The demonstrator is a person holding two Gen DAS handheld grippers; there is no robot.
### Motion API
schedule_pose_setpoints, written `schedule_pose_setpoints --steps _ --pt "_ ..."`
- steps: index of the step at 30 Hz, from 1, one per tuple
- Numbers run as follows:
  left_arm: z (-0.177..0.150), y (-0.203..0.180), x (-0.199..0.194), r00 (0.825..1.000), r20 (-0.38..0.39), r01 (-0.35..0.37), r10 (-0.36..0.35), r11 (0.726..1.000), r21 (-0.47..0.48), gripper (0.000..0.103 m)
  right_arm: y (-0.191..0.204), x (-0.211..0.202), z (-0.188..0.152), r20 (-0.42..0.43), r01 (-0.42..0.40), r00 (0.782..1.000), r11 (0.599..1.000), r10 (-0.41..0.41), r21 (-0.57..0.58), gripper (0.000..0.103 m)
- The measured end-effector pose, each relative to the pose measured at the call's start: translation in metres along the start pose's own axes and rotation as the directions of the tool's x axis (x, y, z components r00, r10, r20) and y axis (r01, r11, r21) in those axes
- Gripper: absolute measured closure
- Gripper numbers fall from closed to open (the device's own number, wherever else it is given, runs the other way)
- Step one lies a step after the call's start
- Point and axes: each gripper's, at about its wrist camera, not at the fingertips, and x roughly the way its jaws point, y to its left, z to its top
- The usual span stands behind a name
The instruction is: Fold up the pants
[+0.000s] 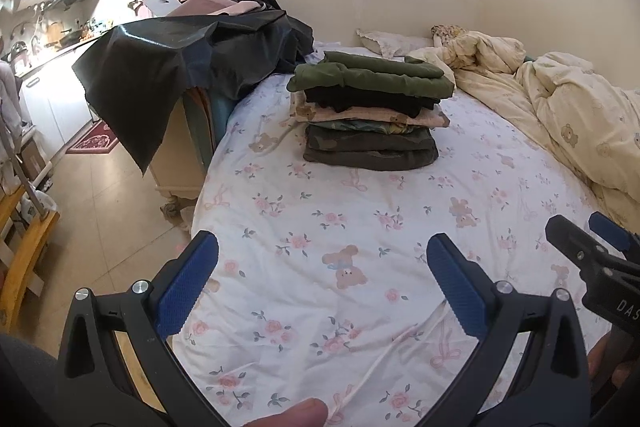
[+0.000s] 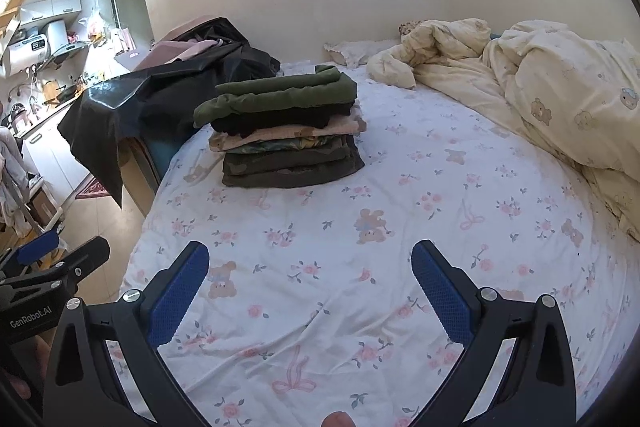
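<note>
Fingers (image 1: pixel 188 283) of both grippers spread wide, holding nothing, above the floral bedsheet (image 1: pixel 320 211) before stacked clothes (image 1: pixel 370 109).

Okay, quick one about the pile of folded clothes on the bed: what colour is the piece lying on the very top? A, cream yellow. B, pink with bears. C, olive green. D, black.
C: the olive green garment lies on top of the folded stack, with a black piece right under it; both tongs are open and hold nothing.
</note>
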Motion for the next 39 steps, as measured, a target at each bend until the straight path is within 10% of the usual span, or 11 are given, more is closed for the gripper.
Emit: schedule_pose_setpoints --steps 39 --pt "0.0035 -0.0005 -0.0057 1.0 0.008 0.002 -0.002 1.0 -0.005 0.0 0.0044 -0.0033 -0.0009 0.016 0.012 1.0 0.999 -0.011 -0.03 0.0"
